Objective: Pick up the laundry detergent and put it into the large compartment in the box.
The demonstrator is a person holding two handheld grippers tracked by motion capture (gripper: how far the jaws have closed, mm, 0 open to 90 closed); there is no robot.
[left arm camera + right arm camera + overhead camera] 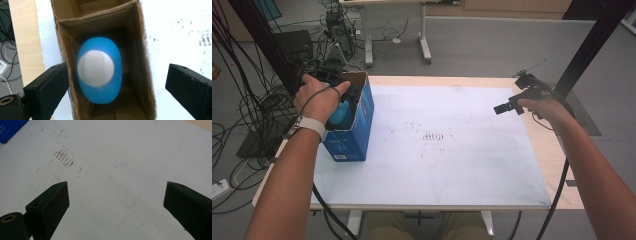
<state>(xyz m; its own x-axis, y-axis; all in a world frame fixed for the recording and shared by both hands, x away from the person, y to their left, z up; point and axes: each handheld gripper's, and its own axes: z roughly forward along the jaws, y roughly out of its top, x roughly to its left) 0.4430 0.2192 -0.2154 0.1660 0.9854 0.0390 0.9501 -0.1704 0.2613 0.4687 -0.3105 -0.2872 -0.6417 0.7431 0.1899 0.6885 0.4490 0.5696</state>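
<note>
Here the left tool [117, 82] hangs over an open cardboard box [140, 50] at the left end of the desk [452, 165], its jaws spread wide with nothing pressed between them. Down inside the box lies a blue, egg-shaped thing [100, 92] with a round white patch on its upper face; it looks out of focus, so its material is hard to tell. In the high view the left hand [317, 97] sits above the box, whose outside is blue [357, 135], and the blue thing [343, 114] peeks out beside the wrist.

I would judge the egg light, smooth and rounded, so likely slippery under flat pads and prone to squirt out if squeezed off-centre. The safest hold would be across its narrow middle, pads square to its two long sides, with gentle pressure in case the shell is thin or soft. The box walls stand close around it, leaving little room for the jaws.

The right tool [116, 202] hovers wide open over the bare, scuffed white sheet [112, 182], holding nothing, well apart from the box.
</note>
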